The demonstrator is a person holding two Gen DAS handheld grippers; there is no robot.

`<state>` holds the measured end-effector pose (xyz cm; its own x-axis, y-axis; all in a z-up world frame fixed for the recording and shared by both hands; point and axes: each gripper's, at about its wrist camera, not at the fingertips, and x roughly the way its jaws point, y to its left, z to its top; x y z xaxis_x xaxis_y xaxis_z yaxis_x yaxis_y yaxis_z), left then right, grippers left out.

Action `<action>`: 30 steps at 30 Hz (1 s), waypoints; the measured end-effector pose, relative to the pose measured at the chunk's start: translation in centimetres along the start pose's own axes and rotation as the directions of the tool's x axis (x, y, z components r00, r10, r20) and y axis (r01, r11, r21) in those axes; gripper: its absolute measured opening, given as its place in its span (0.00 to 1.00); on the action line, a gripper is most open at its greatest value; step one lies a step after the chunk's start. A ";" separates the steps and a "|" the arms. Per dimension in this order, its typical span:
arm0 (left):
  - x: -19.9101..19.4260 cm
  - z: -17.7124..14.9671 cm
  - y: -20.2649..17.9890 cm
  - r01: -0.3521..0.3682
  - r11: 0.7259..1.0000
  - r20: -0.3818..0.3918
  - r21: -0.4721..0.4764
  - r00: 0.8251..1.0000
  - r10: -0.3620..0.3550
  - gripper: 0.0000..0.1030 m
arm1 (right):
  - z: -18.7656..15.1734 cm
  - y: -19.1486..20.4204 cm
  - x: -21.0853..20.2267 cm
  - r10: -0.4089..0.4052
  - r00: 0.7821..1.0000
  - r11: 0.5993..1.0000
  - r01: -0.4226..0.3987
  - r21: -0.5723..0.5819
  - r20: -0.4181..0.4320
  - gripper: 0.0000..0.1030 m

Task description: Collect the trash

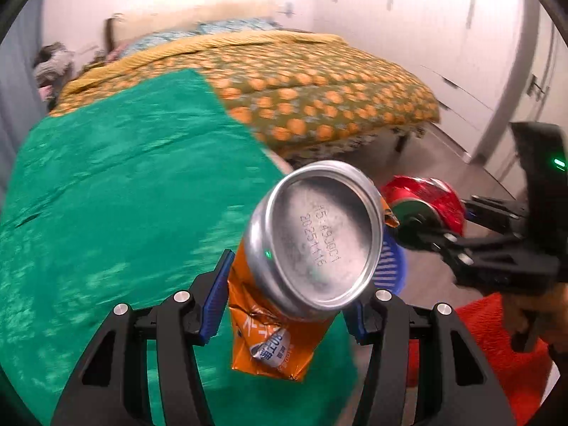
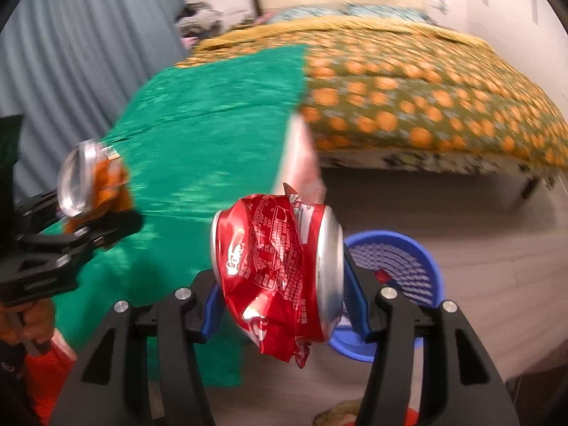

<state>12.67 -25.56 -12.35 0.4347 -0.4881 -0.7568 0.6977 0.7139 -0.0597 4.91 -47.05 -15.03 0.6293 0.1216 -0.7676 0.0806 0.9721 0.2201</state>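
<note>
My left gripper [image 1: 284,301] is shut on a crushed orange can [image 1: 284,337], its silver bottom facing the camera. My right gripper [image 2: 280,298] is shut on a crushed red can [image 2: 273,277]. In the left wrist view the right gripper [image 1: 422,227] holds the red can [image 1: 433,198] to the right, above a blue slotted basket [image 1: 390,262]. In the right wrist view the left gripper [image 2: 92,227] with the orange can [image 2: 106,184] is at the left, over the green cloth. The blue basket [image 2: 401,259] stands on the floor just behind the red can.
A green cloth [image 1: 124,195] covers a table. A bed with an orange-patterned quilt [image 1: 319,96] stands behind it. An orange-red rug [image 1: 504,351] lies on the wooden floor. White wardrobe doors [image 1: 443,35] are on the right, grey curtains [image 2: 81,42] on the left.
</note>
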 end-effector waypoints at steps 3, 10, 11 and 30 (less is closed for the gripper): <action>2.6 0.9 -3.8 0.046 0.998 -0.030 0.046 0.999 -0.045 0.52 | -0.2 -3.9 0.7 -0.035 0.999 0.998 0.036 0.051 -0.024 0.53; 10.2 1.9 -9.4 0.122 0.992 -0.133 0.040 0.984 -0.116 0.53 | -0.6 -11.2 3.8 -0.056 0.995 0.986 0.069 0.151 -0.088 0.53; 11.2 1.9 -9.7 0.126 0.992 -0.149 0.031 0.982 -0.120 0.53 | -0.8 -12.3 4.6 -0.054 0.993 0.983 0.071 0.168 -0.102 0.53; 26.8 -0.8 -10.6 0.067 0.994 -0.306 -0.087 0.948 -0.091 0.78 | -3.3 -23.3 14.7 0.082 0.977 0.868 0.026 0.496 -0.195 0.81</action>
<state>16.51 -45.78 -32.51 0.1743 -0.3738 -0.9110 0.6734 0.7202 -0.1667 9.75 -67.22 -33.44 0.4710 0.2379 -0.8494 0.4696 0.7476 0.4698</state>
